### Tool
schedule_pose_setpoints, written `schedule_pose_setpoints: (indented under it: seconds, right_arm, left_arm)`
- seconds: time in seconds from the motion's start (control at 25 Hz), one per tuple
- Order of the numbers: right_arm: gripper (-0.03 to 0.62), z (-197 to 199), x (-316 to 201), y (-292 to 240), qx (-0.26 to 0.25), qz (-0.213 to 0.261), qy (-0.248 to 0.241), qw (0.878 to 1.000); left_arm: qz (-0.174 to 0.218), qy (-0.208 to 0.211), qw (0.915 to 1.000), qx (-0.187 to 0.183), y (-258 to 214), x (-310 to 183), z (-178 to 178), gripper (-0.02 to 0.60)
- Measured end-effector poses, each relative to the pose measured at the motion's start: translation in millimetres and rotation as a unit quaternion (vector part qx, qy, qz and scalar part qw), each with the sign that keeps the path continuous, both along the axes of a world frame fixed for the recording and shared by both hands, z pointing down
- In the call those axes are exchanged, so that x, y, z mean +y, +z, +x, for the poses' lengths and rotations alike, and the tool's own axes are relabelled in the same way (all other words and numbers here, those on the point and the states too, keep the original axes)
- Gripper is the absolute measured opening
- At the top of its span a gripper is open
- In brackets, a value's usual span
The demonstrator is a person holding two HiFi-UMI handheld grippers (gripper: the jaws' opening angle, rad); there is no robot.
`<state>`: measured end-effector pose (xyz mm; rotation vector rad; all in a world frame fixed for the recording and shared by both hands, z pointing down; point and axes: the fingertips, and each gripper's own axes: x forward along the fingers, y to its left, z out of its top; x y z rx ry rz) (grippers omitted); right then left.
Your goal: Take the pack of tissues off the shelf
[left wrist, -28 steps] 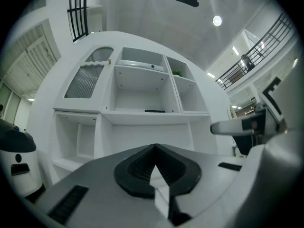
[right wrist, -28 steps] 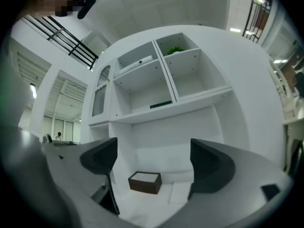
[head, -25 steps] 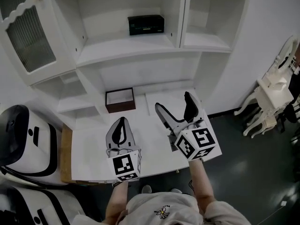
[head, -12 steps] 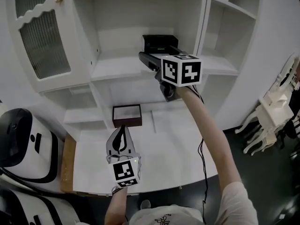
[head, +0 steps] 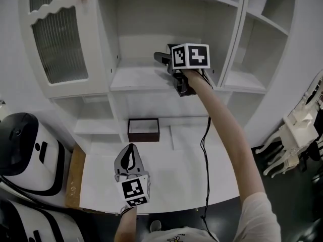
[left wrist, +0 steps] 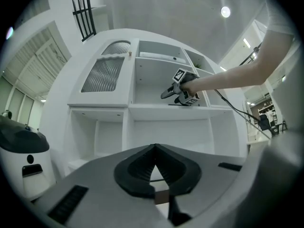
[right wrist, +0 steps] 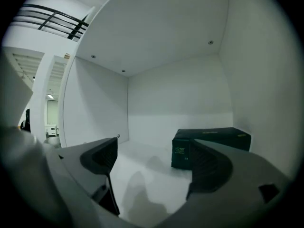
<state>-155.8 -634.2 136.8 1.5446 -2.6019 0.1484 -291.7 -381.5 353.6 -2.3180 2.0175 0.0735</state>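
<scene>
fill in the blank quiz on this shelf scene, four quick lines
1. The right tool, raised high, holds its jaws ____.
2. The left tool has its jaws ____.
3. The pack of tissues lies on the ____, not yet gripped.
4. The brown box sits on the white ____ below.
Missing words: open; shut; shelf; table.

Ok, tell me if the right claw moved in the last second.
Yes. The right claw rose from over the table, right of the box, into the shelf bay holding the pack.
</scene>
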Motion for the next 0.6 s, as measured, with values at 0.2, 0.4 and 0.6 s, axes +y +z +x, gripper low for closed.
schedule_pose_setpoints:
  seconds: [0.2,0.4,0.6]
  right_arm:
    - [0.459,-9.6,-17.1,10.5,0.001,-0.034,0.006,0.999]
    - [0.459,-8.7,-31.5,14.8,0.001,-0.048,0.020,0.999]
    - [0.459,-30.2,-28.3,12.6,0.007,-0.059,-0.015,0.998]
  left_arm:
    - [-0.005,-0.013,0.9999,0.007,4.2,-0.9,-12.1,0.000]
    - [-0.009,-0.021,0.9997,0.006,8.6,-3.0,-21.4,0.000]
    - [-0.010,-0.030,0.9994,0.009,11.0,-6.7,-31.4,0.000]
